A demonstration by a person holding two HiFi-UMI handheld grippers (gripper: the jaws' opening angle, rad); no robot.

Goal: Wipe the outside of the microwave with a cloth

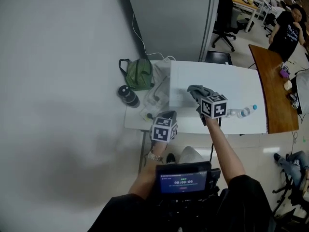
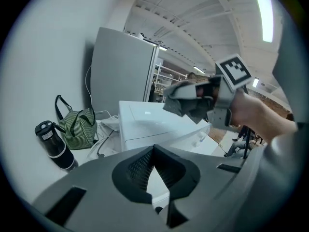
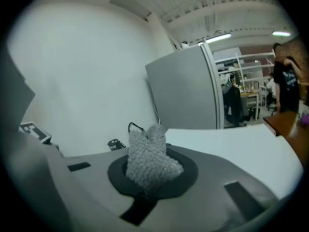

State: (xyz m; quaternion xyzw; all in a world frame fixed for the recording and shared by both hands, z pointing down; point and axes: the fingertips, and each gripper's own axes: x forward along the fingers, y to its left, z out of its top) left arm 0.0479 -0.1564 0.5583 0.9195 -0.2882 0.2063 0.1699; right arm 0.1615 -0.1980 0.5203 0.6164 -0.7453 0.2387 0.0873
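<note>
The white microwave (image 1: 193, 83) stands on a white table (image 1: 241, 127); in the left gripper view the microwave (image 2: 145, 122) is ahead of my jaws. My right gripper (image 1: 203, 99) is shut on a grey knitted cloth (image 1: 199, 91) and holds it over the microwave's top near its front edge. In the right gripper view the cloth (image 3: 149, 158) bulges up between the jaws of the right gripper (image 3: 147, 175). My left gripper (image 1: 167, 115) hovers at the table's front left, below the microwave, shut with nothing in it (image 2: 153, 153). It sees the cloth (image 2: 179, 100) from the side.
A green striped bag (image 1: 138, 73) and a black bottle (image 1: 128, 95) sit left of the microwave, with cables (image 1: 155, 96) between. A clear plastic bottle (image 1: 241, 112) lies at the right. Behind stand a grey cabinet (image 1: 169, 18), a brown desk (image 1: 270, 86) and a person (image 1: 288, 28).
</note>
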